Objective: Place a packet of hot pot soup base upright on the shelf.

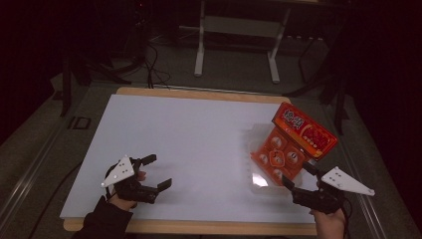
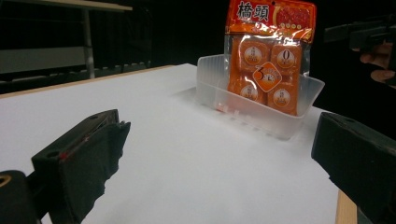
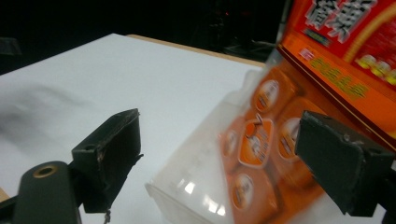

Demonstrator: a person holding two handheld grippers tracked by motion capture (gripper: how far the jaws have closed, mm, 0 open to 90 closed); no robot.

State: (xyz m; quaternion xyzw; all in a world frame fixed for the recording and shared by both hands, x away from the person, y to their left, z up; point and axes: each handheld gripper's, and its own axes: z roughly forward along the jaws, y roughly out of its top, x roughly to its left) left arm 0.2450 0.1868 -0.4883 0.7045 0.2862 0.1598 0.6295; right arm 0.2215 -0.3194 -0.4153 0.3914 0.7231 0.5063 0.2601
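Observation:
An orange snack pack (image 1: pixel 294 141) with several round pieces leans upright in a clear plastic tray (image 1: pixel 257 141) at the table's right. My right gripper (image 1: pixel 297 173) is open at the tray's near edge. Seen from the right gripper view, the open right gripper (image 3: pixel 219 149) has its jaws either side of the tray's near corner (image 3: pixel 187 186), with the pack (image 3: pixel 280 116) just behind. My left gripper (image 1: pixel 158 172) rests open at the near left, holding nothing. In the left gripper view, the left gripper (image 2: pixel 219 163) faces the pack (image 2: pixel 268 56) and tray (image 2: pixel 310 95) across bare table.
A white board (image 1: pixel 189 144) covers the wooden table. The other gripper (image 2: pixel 364 30) and a hand (image 2: pixel 378 65) appear at the upper right of the left gripper view. A metal table frame (image 1: pixel 236 40) and cables stand on the dark floor beyond.

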